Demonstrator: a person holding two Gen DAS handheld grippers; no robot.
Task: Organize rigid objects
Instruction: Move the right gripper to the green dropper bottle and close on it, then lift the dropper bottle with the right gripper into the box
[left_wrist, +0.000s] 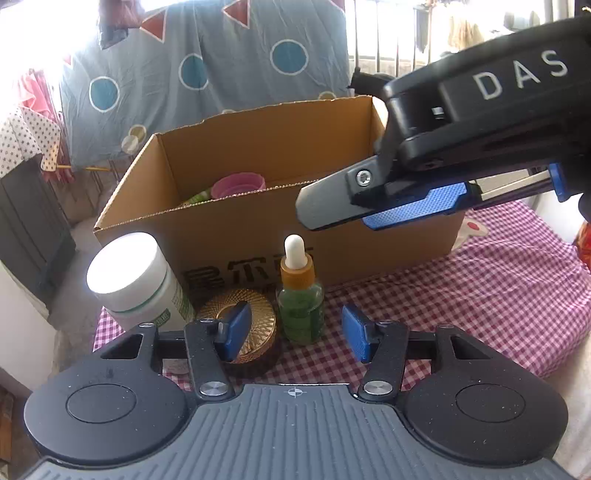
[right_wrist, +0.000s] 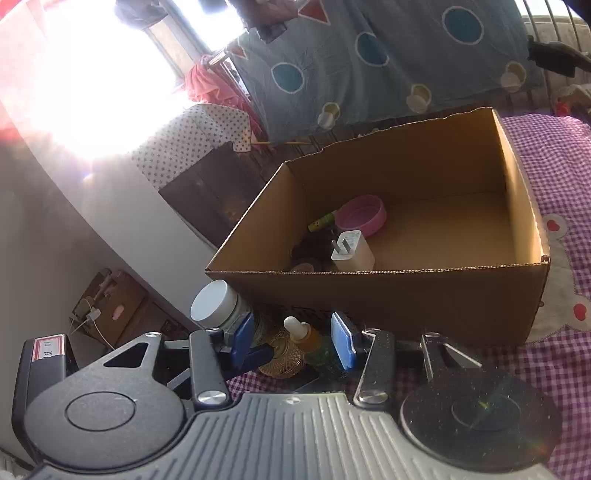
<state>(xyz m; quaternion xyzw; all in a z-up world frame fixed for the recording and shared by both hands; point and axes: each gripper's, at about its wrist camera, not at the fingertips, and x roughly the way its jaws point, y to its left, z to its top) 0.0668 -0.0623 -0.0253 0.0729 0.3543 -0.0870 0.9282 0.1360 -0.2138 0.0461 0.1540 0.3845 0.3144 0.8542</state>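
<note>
Three items remain ahead of our left hand-held gripper (left_wrist: 293, 334), released: white-lidded jar (left_wrist: 135, 275), gold ring dish (left_wrist: 243, 325), green dropper bottle (left_wrist: 300, 295), all just before the cardboard box (left_wrist: 236, 229). Boxed already: pink bowl (right_wrist: 362, 216), white charger (right_wrist: 352, 251), some dark pieces we cannot identify. Right hand-held gripper (right_wrist: 293, 341), released, empty.

White capital letters "DAS" printed on the black plastic body of the right gripper (left_wrist: 369, 218), and large black Chinese characters, partly hidden, reading roughly "尔", printed on the front wall of the brown cardboard box (left_wrist: 236, 236).
</note>
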